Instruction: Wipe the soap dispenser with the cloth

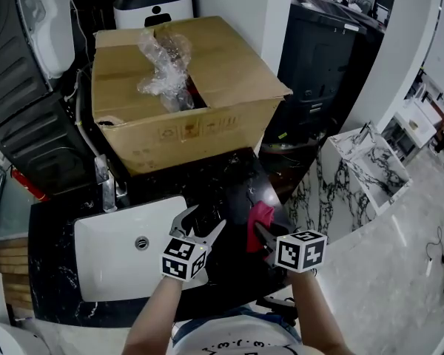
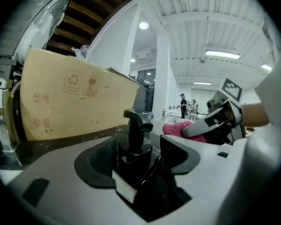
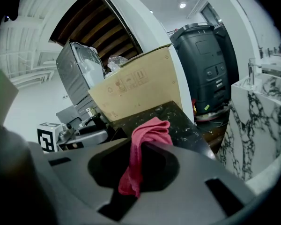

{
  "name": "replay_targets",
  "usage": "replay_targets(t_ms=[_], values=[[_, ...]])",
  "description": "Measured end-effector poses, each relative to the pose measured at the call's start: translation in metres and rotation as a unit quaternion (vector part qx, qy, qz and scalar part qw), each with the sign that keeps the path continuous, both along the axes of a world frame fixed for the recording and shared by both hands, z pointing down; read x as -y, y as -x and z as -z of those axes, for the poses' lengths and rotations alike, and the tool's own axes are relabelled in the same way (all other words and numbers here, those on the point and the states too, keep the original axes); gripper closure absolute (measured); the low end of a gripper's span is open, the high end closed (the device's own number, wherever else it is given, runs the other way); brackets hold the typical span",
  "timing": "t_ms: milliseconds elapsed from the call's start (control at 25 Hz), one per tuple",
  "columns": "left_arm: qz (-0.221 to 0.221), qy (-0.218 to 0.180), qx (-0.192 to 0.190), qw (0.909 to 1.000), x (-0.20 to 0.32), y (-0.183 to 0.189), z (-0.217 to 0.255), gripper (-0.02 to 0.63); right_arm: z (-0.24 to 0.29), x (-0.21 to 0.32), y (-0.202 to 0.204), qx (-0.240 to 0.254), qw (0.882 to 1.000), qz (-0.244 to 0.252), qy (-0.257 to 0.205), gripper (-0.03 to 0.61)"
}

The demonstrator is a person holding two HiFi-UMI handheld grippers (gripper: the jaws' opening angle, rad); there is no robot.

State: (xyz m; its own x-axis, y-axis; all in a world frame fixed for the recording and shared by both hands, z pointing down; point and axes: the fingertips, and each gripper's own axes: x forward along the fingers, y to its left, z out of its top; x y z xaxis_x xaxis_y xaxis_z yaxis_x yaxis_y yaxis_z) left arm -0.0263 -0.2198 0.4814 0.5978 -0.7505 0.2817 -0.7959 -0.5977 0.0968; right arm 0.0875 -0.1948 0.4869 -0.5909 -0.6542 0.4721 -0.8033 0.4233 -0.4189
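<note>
A white sink is sitting at the left of the black counter, with a chrome faucet standing at its 12 o'clock edge. Behind them a cardboard box is resting on the counter, crumpled plastic wrap poking out of its top.

The left gripper is hovering over the sink's 3 o'clock rim and pointing toward 1 o'clock in the head view. Its own view shows the jaws standing apart with the black soap dispenser upright between them, the pump head rising above the pads and turned toward 9 o'clock, a white label showing low on the bottle. The pads are flanking the bottle without clearly pressing on it. In the head view the dark bottle is blending into the dark counter.

At 3 o'clock of the left gripper, close beside it, the pink cloth is hanging bunched from the right gripper, whose jaws are pinching it shut, one end drooping down between them. Seen from the dispenser, cloth and right gripper are lying near, at about 2 o'clock, apart from the bottle.

Farther right, a marble-patterned pedestal is standing on the floor
</note>
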Motion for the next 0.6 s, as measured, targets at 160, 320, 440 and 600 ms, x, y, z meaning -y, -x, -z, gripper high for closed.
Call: replay_targets(t_ms=[160, 320, 440, 600], values=[[0.044, 0.011, 0.044, 0.9980, 0.005, 0.005, -0.007, 0.387, -0.001, -0.002, -0.001, 0.000, 1.000, -0.004, 0.001, 0.529], [0.033, 0.006, -0.008, 0.9994, 0.003, 0.007, -0.003, 0.387, 0.000, -0.003, 0.003, 0.004, 1.000, -0.003, -0.001, 0.529], [0.036, 0.015, -0.121, 0.9919, 0.001, 0.020, 0.004, 0.388, 0.003, -0.004, 0.012, 0.011, 1.000, 0.006, -0.003, 0.529], [0.054, 0.008, -0.229, 0.9719, -0.008, 0.044, 0.005, 0.388, 0.014, -0.005, 0.034, 0.022, 0.999, 0.035, -0.011, 0.529]])
